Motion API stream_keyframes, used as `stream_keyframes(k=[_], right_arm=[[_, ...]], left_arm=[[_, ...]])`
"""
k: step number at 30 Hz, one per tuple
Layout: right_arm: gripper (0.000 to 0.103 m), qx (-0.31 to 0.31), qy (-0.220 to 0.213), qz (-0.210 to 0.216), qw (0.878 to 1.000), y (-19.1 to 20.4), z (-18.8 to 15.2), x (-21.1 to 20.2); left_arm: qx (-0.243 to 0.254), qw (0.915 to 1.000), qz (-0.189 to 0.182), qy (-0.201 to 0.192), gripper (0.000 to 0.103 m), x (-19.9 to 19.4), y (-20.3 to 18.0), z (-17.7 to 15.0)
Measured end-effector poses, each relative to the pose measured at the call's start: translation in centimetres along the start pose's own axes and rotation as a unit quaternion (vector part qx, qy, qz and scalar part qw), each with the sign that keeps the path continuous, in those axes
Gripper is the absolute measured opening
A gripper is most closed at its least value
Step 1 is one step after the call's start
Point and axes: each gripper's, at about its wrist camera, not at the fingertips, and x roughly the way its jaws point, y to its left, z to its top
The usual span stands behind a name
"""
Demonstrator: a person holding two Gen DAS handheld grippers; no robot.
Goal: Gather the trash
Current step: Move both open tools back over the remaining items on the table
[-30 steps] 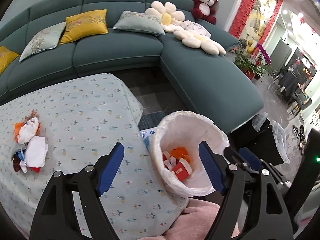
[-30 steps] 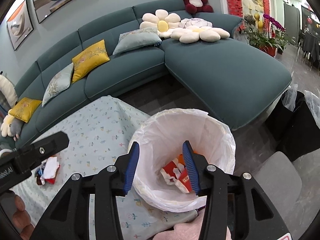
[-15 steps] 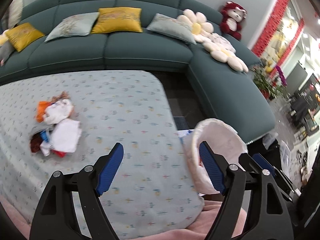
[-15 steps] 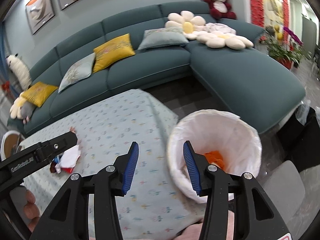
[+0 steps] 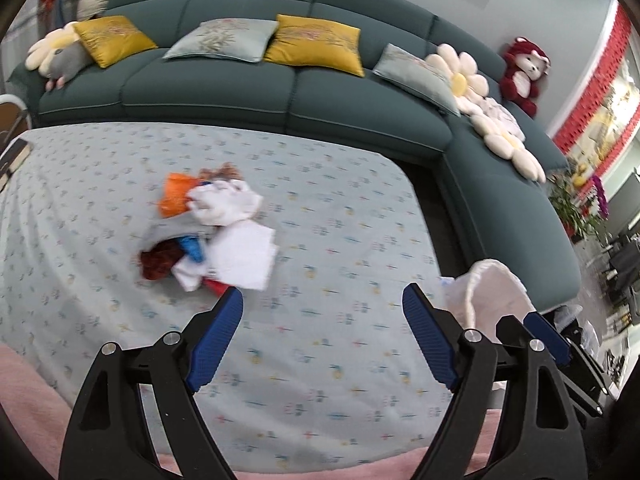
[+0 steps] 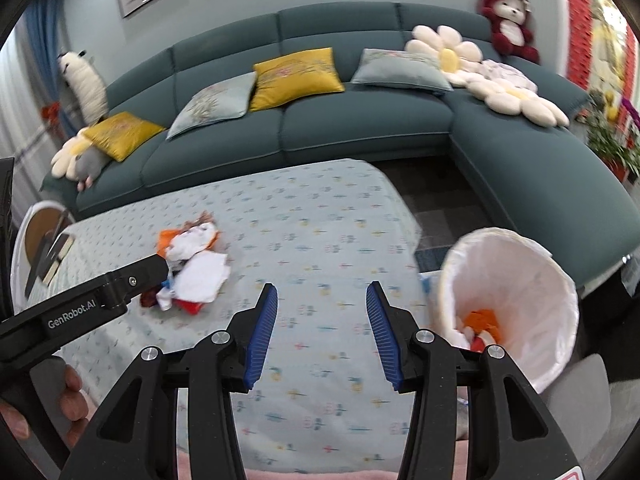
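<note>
A teal sectional sofa (image 6: 360, 120) curves behind a surface (image 5: 320, 360) draped in a pale patterned cloth. The trash pile (image 5: 208, 232), crumpled white paper with orange, red and blue scraps, lies at about ten o'clock from the left tongs (image 5: 322, 316), which are spread wide with nothing between them. The right tongs (image 6: 322, 308) gape, empty. The white-lined bin (image 6: 516, 280) stands at three o'clock.

A home living room: teal sectional sofa (image 6: 360, 120), cushions (image 6: 296, 76), plush toys (image 6: 508, 28).
</note>
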Motion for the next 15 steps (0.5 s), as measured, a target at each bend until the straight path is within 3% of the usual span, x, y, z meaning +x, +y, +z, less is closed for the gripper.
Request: stream_keyframes(k=[15], right_arm=[[0.045, -0.058, 0.032, 0.040, 0.997, 9.4, 0.1, 3.2]], left_arm=[[-0.050, 0.9973, 0.053, 0.009, 0.078, -0.4, 10.3, -0.5]])
